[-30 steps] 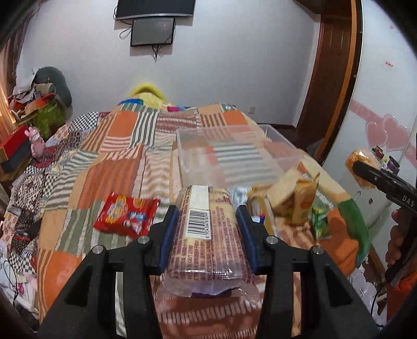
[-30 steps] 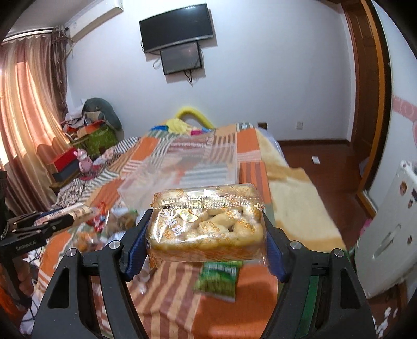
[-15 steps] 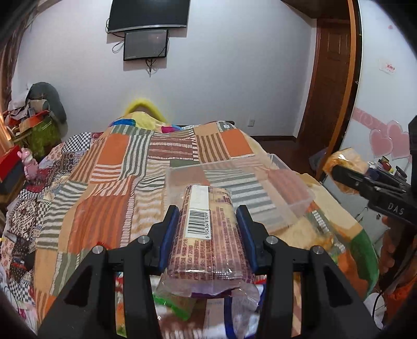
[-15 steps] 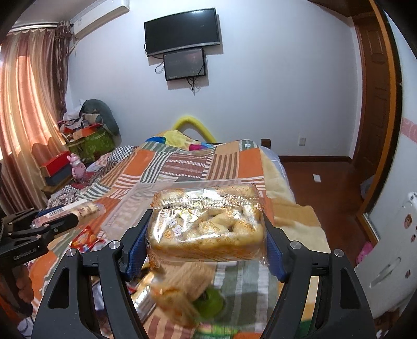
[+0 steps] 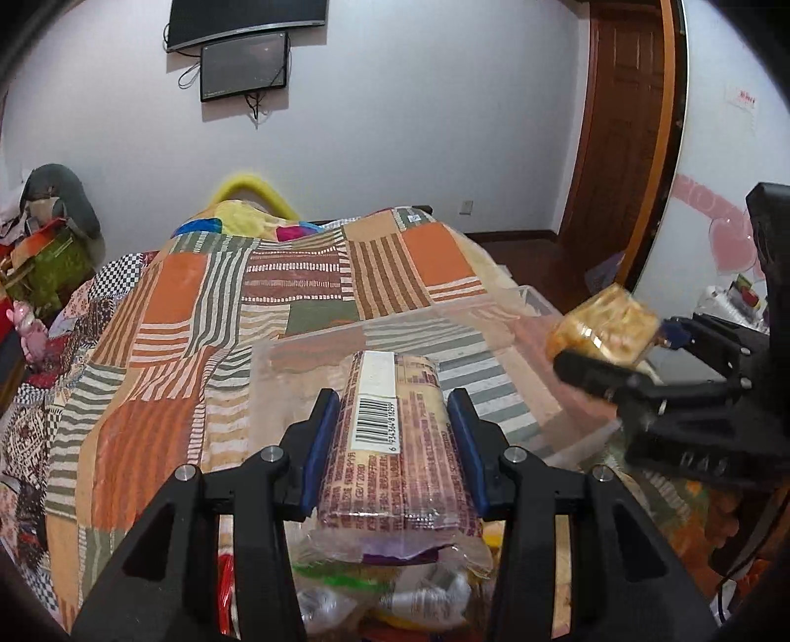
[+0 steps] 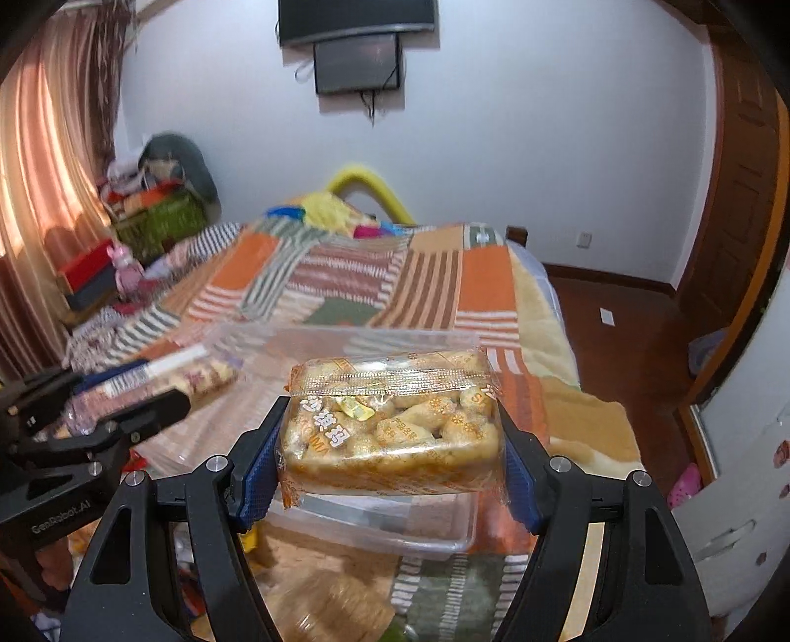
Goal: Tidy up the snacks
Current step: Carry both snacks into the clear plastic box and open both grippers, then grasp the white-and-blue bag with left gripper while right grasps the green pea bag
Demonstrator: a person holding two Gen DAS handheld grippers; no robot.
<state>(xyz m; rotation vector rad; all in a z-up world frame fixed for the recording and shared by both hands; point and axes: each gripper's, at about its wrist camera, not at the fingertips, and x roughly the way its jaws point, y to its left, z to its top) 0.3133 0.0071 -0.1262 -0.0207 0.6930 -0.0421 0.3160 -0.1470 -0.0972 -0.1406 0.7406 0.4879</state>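
My left gripper (image 5: 395,439) is shut on a long brown biscuit pack (image 5: 395,444) with a white barcode strip, held above the near edge of a clear plastic bin (image 5: 306,345) on the bed. My right gripper (image 6: 390,439) is shut on a clear bag of golden pastries (image 6: 390,424), held over the same bin (image 6: 375,533). In the left wrist view the right gripper (image 5: 612,360) and its pastry bag (image 5: 602,331) hang over the bin's right side. In the right wrist view the left gripper (image 6: 143,390) and its biscuit pack (image 6: 192,375) are at the left.
The bin sits on a patchwork orange-striped bedspread (image 5: 163,316). Several loose snack packets (image 5: 395,592) lie on the bed below my grippers, also blurred in the right wrist view (image 6: 326,607). A wooden door (image 5: 622,123), white cabinet (image 6: 740,474) and wall TV (image 6: 355,20) surround the bed.
Both grippers have risen and moved forward with their packs, from above the loose snacks to above the clear bin. The right gripper has come closer to the left one.
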